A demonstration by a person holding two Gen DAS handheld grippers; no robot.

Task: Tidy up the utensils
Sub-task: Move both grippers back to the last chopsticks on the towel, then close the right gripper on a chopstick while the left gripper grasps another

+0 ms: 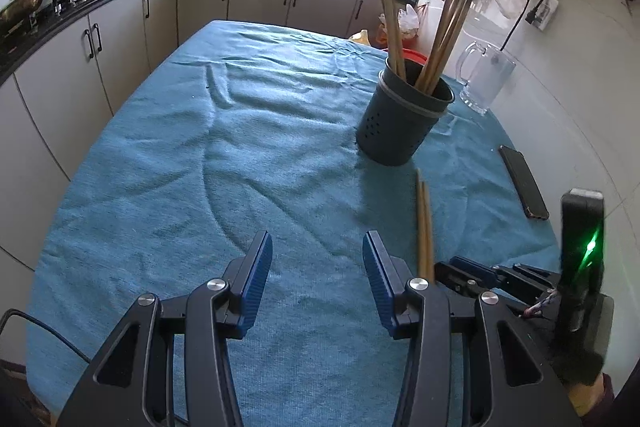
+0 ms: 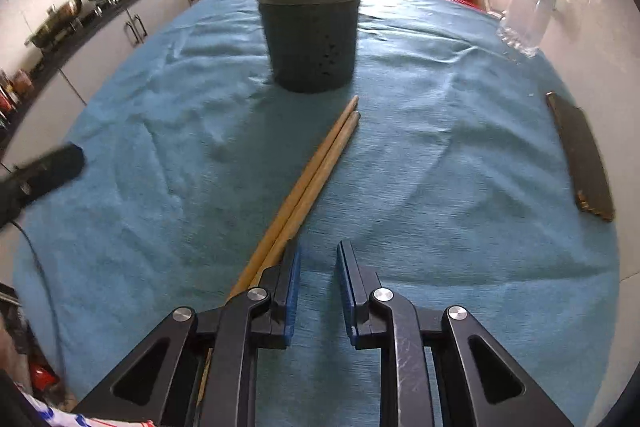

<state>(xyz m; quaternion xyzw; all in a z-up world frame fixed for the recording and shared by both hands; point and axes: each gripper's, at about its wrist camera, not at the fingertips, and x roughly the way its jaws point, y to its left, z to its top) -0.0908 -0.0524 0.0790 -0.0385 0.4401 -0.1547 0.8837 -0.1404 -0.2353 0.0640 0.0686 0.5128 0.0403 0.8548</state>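
Right hand-held gripper (image 2: 318,283); chopsticks (image 2: 312,183) just left.

We see a tabletop (image 2: 460,155) under a wrinkled blue cloth (image 1: 200,167); on it stand a dark utensil holder (image 2: 312,39) and a glass mug (image 1: 486,79), with two chopsticks (image 2: 312,179) and a phone (image 2: 582,163) lying flat.

no text, label or number is legible anywhere in either view.
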